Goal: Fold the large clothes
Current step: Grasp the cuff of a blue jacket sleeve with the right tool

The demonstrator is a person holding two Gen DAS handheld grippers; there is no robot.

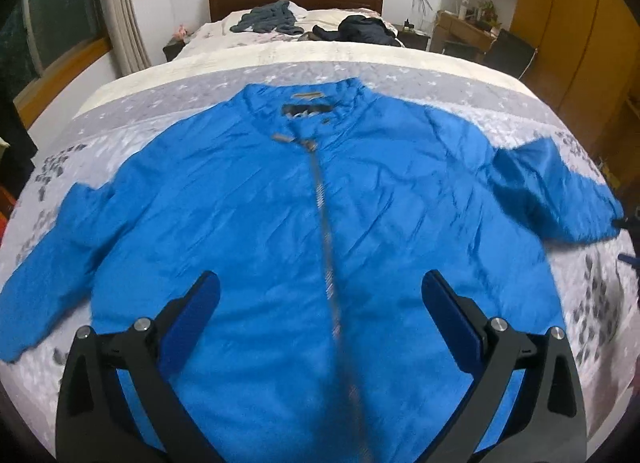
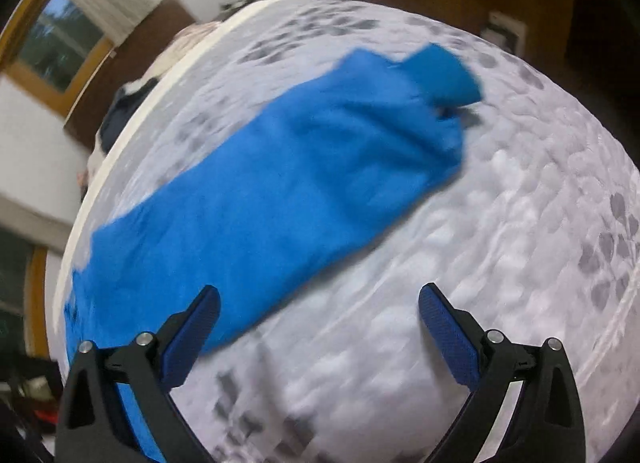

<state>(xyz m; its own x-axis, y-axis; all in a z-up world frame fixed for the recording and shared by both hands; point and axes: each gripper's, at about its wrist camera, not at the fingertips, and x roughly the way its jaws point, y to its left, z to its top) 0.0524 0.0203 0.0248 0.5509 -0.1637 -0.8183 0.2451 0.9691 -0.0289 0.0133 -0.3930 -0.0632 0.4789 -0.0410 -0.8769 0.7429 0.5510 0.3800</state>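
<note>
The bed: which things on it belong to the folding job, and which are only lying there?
For the job:
- blue jacket, spread flat, zipped
- left gripper, open
- right gripper, open

Just lying about:
- grey garment near the headboard
- dark garment beside it

Bare quilt (image 2: 460, 263) beside blue jacket (image 1: 320, 203), dark clothes (image 1: 360, 29) well beyond

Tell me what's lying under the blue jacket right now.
The blue jacket lies spread flat, zipped, on a grey-and-white patterned quilt covering the bed. The quilt shows all around it. Whatever sits directly beneath the jacket's body is covered, so I cannot see it.
</note>
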